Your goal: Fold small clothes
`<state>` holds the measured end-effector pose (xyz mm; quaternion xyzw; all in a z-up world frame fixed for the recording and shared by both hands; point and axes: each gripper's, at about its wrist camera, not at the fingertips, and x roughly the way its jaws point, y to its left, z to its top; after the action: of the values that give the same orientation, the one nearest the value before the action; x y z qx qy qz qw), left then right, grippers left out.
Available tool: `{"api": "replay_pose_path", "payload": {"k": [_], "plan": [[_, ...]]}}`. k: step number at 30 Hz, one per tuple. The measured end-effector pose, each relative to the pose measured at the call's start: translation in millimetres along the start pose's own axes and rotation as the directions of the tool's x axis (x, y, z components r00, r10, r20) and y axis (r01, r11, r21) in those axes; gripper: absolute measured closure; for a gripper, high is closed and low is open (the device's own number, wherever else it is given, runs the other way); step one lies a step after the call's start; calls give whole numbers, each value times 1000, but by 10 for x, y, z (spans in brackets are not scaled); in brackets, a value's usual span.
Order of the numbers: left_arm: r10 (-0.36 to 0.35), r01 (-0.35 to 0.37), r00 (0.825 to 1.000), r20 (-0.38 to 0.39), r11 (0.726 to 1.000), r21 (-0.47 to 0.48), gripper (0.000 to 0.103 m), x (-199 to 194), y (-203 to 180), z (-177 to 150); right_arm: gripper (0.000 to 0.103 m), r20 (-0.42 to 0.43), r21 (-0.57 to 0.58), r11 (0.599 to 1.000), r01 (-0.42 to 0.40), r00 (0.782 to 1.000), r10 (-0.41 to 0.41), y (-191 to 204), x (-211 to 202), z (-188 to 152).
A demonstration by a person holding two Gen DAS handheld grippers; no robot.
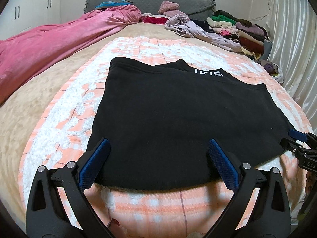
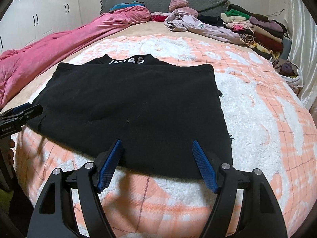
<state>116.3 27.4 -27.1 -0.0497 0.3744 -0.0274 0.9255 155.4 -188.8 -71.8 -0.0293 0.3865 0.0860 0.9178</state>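
A black garment with white lettering near its far edge lies folded flat on an orange-and-white fleece blanket; it also shows in the right wrist view. My left gripper is open, its blue pads over the garment's near edge. My right gripper is open, also at the near edge, toward the garment's right side. Neither holds cloth. The right gripper shows at the right edge of the left wrist view, and the left gripper shows at the left edge of the right wrist view.
A pink duvet lies along the left side of the bed. A crumpled lilac garment and a stack of folded clothes sit at the far right. A grey headboard cushion is behind. A white curtain hangs on the right.
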Motion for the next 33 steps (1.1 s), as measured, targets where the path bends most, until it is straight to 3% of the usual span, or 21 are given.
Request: {"api": "replay_pose_path", "payload": {"k": [8, 9, 10, 11, 33], "plan": [[-6, 6, 1000, 3, 1000, -16, 10, -72, 0, 3, 31, 2, 10, 1000, 5, 1000, -5, -16, -97, -1], [-7, 7, 1000, 3, 1000, -17, 10, -87, 11, -5, 28, 2, 10, 1000, 5, 1000, -5, -17, -109, 1], [-9, 9, 1000, 2, 1000, -19, 10, -100, 11, 0, 14, 4, 10, 1000, 7, 1000, -7, -17, -119, 3], [-9, 9, 1000, 1, 1000, -20, 10, -114, 9, -4, 11, 18, 17, 1000, 17, 1000, -18, -20, -150, 4], [-5, 6, 1000, 9, 998, -60, 10, -404, 126, -3, 9, 75, -17, 1000, 16, 997, -15, 175, -410, 91]]}}
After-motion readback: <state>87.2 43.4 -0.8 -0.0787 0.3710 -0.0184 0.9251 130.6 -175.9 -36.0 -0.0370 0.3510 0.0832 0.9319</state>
